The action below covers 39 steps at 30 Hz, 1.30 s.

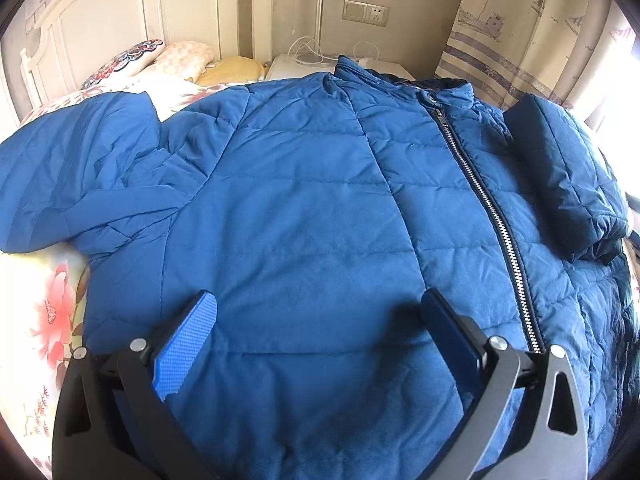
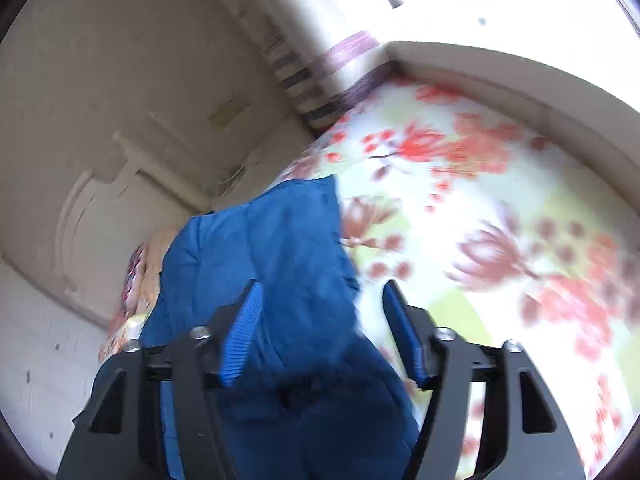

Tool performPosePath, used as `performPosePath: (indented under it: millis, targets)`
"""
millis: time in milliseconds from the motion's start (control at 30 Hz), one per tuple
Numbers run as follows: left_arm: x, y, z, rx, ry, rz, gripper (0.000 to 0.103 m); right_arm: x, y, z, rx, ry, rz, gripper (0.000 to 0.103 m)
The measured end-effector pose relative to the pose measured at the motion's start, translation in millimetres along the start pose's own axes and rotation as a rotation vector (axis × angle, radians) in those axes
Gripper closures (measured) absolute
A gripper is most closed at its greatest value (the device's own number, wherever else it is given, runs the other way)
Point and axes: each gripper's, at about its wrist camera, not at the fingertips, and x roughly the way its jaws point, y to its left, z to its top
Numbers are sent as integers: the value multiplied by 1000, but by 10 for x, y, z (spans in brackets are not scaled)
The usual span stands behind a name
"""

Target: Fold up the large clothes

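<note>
The left gripper (image 1: 320, 312) hung over the lower front of the jacket (image 1: 304, 208), its jaws spread wide, nothing between the blue pads (image 1: 184, 344) but the quilted cloth lying flat beneath them. It held nothing.

The right gripper (image 2: 320, 332) was tilted, and its view was smeared by motion. Its jaws stood part open. A fold of the blue jacket (image 2: 288, 264) ran up between them, lying against the left pad (image 2: 240, 344), while a gap showed before the right one. Whether the pads pinched the cloth I could not tell; it looked loose.

The jacket lay face up across the bed, zipped shut, the zip (image 1: 492, 216) running from the collar (image 1: 400, 80) down toward the hem. One sleeve (image 1: 68, 176) sprawled out to the left over the sheet (image 1: 48, 304). The other sleeve (image 1: 568, 176) had been folded in across the chest, its cuff lying just right of the zip.

The sheet was pale with red and pink flowers. Pillows (image 1: 160, 60) were heaped at the head of the bed against the white headboard (image 1: 120, 8). Beyond the collar stood a white nightstand (image 1: 296, 66) with cables on it, a switch and socket (image 1: 366, 12) on the wall above. A curtain (image 1: 528, 24) printed with boats hung to the right.
</note>
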Motion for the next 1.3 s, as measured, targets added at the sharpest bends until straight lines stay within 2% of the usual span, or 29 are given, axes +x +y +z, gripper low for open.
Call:
performPosePath:
  millis: [33, 100, 167, 267, 333, 367, 433, 500, 533, 567, 700, 767, 900, 967, 1000, 1067, 1200, 1300]
  targets:
    - [-4, 7, 1, -4, -2, -6, 2, -54, 131, -7, -36, -45, -5, 86]
    - [-13, 36, 10, -20, -9, -26, 2, -286, 578, -122, -201, -162, 32, 88]
    - [-24, 70, 19, -37, -16, -47, 2, -413, 1058, -328, -340, -216, 68, 88]
    - [-57, 161, 23, -78, -31, -83, 2, -337, 1857, -686, -564, -212, 140, 88]
    - [-87, 237, 19, -114, -50, -105, 2, -177, 2266, -933, -689, -158, 182, 87]
    - [-107, 292, 15, -141, -61, -121, 2, -69, 2504, -1142, -782, -112, 216, 85]
    - [-137, 403, 0, -192, -76, -157, 2, 32, 2728, -1418, -874, -58, 277, 76]
    - [-148, 487, -14, -228, -83, -195, 2, 2, 2857, -1542, -901, 2, 343, 51]
    - [-157, 494, -13, -233, -86, -200, 2, -66, 2846, -1545, -894, -3, 372, 46]
    - [-160, 484, -11, -232, -87, -199, 2, -117, 2822, -1535, -888, -16, 382, 46]
    - [-174, 435, -19, -213, -85, -181, 2, -482, 2344, -1220, -799, -115, 323, 46]
    - [-175, 436, -10, -218, -86, -187, 2, -462, 2051, -1030, -740, -140, 220, 46]
    - [-183, 444, -16, -227, -87, -193, 2, -132, 1245, -698, -588, -83, -95, 46]
    - [-183, 441, -30, -225, -90, -189, 2, 80, 949, -635, -541, -42, -190, 46]
    - [-186, 446, -32, -227, -92, -191, 2, 182, 850, -662, -526, -26, -211, 46]
    - [-203, 467, -27, -238, -96, -211, 2, 300, 685, -633, -464, 9, -194, 46]
    - [-237, 695, 13, -353, -118, -250, 2, 284, 607, -575, -437, -21, -142, 46]
    - [-168, 848, 154, -440, -97, -274, 2, 274, 488, -542, -372, -34, -102, 47]
